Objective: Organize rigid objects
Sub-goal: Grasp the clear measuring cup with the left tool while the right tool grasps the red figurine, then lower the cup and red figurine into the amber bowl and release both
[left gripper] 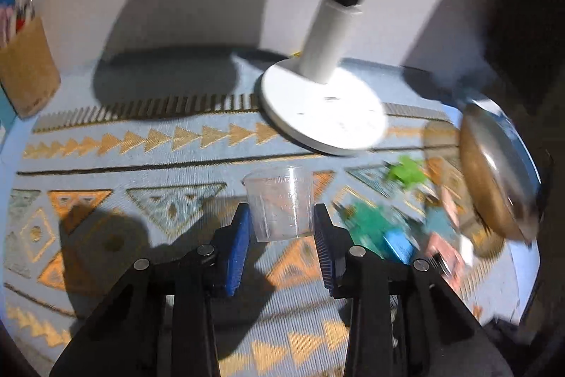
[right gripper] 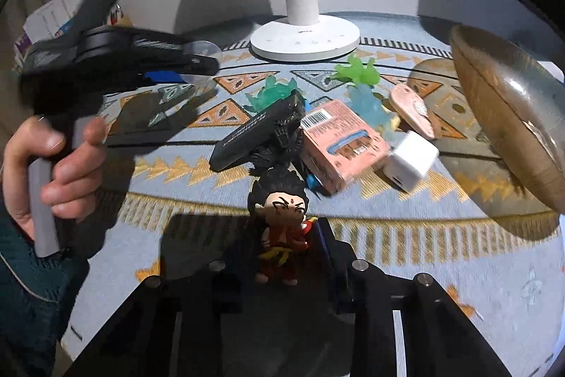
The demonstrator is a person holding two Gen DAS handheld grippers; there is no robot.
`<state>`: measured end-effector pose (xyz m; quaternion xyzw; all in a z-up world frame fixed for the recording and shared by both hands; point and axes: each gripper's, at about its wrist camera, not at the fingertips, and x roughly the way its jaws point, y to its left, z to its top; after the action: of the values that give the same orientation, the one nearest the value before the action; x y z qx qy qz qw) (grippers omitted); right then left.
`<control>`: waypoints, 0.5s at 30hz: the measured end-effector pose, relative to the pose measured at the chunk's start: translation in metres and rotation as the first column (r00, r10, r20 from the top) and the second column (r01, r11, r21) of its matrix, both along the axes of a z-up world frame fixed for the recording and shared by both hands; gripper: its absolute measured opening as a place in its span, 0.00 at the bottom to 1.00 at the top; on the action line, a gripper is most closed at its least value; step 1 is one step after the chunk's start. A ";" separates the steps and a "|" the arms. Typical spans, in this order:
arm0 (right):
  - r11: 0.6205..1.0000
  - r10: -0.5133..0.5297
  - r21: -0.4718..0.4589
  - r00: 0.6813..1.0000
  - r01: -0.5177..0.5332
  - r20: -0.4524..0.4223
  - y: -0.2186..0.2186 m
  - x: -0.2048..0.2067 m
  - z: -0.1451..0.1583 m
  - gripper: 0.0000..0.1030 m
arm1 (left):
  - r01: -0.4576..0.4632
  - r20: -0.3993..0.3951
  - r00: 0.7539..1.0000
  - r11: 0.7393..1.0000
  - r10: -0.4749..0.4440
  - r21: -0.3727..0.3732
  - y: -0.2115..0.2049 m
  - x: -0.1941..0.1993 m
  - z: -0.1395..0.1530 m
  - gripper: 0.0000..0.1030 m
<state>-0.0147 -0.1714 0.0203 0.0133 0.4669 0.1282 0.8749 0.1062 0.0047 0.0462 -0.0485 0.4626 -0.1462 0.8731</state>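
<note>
On the patterned table, my left tool [left gripper: 282,218] grips the clear cup [left gripper: 279,204]; my right tool [right gripper: 282,235] pinches the figurine [right gripper: 282,228]. Lift both straight, then carry toward the wooden bowl [right gripper: 508,115] at two o'clock.

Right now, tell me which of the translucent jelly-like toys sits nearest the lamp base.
The lime green toy, just in front of the white lamp base. The teal one and pale blue one lie further forward, by the pink box.

One clear cup [left gripper: 279,205], one doll [right gripper: 282,228], one pink box [right gripper: 339,143], one white lamp [right gripper: 305,37], one wooden bowl [right gripper: 508,115].
</note>
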 end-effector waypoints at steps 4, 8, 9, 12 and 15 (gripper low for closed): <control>1.000 -0.013 -0.011 0.999 0.013 0.032 -0.011 -0.019 0.008 0.30 | 0.046 0.040 0.998 0.999 -0.045 -0.010 -0.001 -0.039 0.013 0.31; 0.998 -0.049 -0.029 0.997 0.050 0.056 -0.024 -0.037 0.017 0.30 | 0.079 0.046 0.996 0.996 -0.077 -0.046 -0.010 -0.065 0.018 0.31; 0.998 -0.063 -0.025 0.996 0.065 0.059 -0.030 -0.042 0.019 0.30 | 0.094 0.050 0.995 0.994 -0.092 -0.055 -0.013 -0.073 0.019 0.31; 0.995 -0.103 -0.009 0.993 0.103 0.062 -0.043 -0.043 0.021 0.30 | 0.124 0.057 0.991 0.990 -0.121 -0.064 -0.024 -0.086 0.024 0.31; 0.987 -0.158 -0.001 0.984 0.159 0.082 -0.064 -0.056 0.032 0.30 | 0.164 0.072 0.985 0.984 -0.159 -0.072 -0.039 -0.095 0.034 0.31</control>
<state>-0.0706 -0.2359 0.0519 0.0419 0.4285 0.0568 0.9008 0.0116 -0.0341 0.0798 -0.0400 0.4301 -0.2362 0.8704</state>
